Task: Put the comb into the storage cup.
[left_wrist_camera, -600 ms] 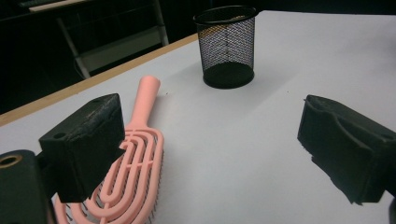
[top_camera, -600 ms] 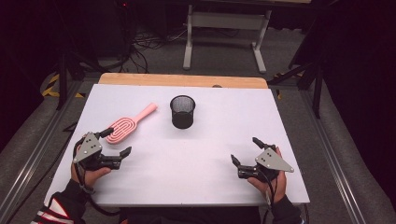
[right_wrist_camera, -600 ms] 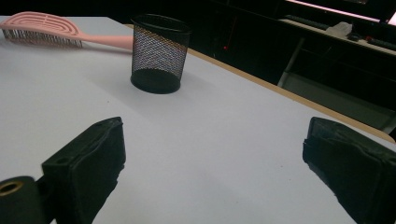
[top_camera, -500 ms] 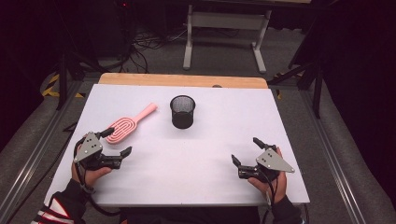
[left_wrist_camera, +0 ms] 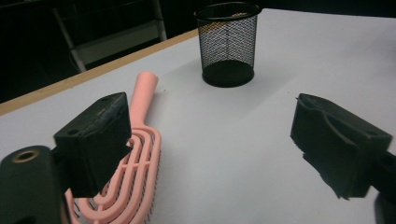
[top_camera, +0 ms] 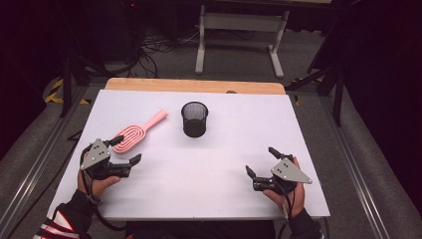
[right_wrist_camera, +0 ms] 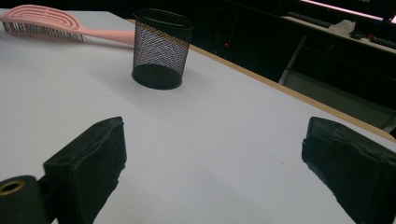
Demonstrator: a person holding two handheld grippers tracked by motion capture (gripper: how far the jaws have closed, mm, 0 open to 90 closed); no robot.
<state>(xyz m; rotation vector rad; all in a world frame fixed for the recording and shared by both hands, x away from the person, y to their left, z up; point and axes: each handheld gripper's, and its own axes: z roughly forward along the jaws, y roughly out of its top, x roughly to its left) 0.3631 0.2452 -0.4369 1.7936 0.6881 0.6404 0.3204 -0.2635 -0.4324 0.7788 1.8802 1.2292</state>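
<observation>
A: Where is the pink hairbrush (top_camera: 133,136)?

B: It lies flat on the white desk (top_camera: 214,164), toward the left, its handle pointing up toward the black mesh cup (top_camera: 194,119). The cup stands upright near the middle, a little apart from the handle's tip.

A: And the left gripper (top_camera: 125,151)?

B: Just beside the brush head. Its jaws stand wide with nothing between them; in the left gripper view one jaw sits right over the brush's edge, though I cannot tell whether it touches.

A: The right gripper (top_camera: 261,162)?

B: Well apart from both things, low over bare desk at the right, jaws wide and holding nothing.
</observation>
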